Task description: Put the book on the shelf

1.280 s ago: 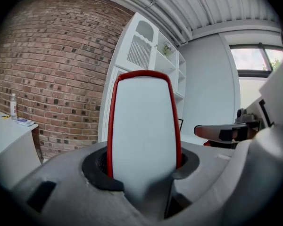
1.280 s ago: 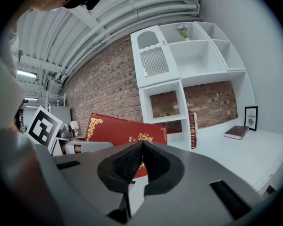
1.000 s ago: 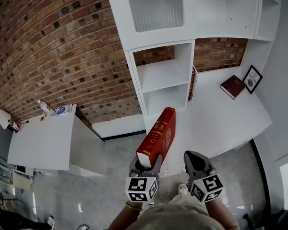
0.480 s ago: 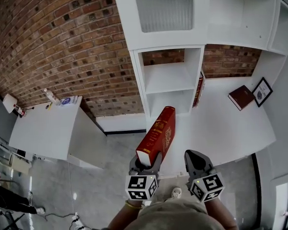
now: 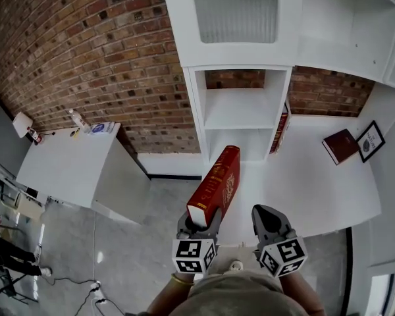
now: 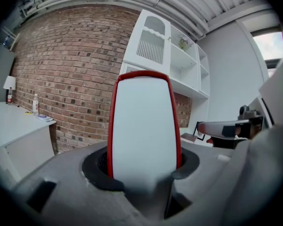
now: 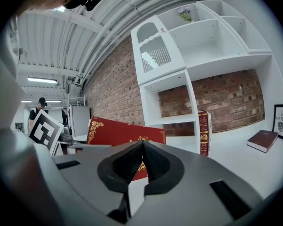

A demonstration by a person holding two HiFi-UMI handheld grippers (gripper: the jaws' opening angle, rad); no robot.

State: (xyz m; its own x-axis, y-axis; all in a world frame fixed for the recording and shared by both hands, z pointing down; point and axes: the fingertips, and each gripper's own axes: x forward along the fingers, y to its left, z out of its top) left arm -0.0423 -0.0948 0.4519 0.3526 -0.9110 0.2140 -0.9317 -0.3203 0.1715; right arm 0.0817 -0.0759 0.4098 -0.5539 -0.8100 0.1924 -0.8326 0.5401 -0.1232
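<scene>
Mia: In the head view, where is the red book [image 5: 216, 188]?

Tom: It stands up in the left gripper [image 5: 199, 225], which holds it by its low end. It is in front of the white shelf [image 5: 239, 108], near the edge of the worktop [image 5: 309, 176]. The right gripper [image 5: 268, 222] is beside it and does not touch it.

Mia: And the left gripper view?

Tom: The jaws squeeze both covers, and the page side faces the camera. The book looks thick, hard and likely heavy, so the top may tip. A hold nearer the middle would be steadier.

Mia: And the right gripper view?

Tom: Its jaws are pressed together with nothing in them. It could help steady the smooth cover.
</scene>
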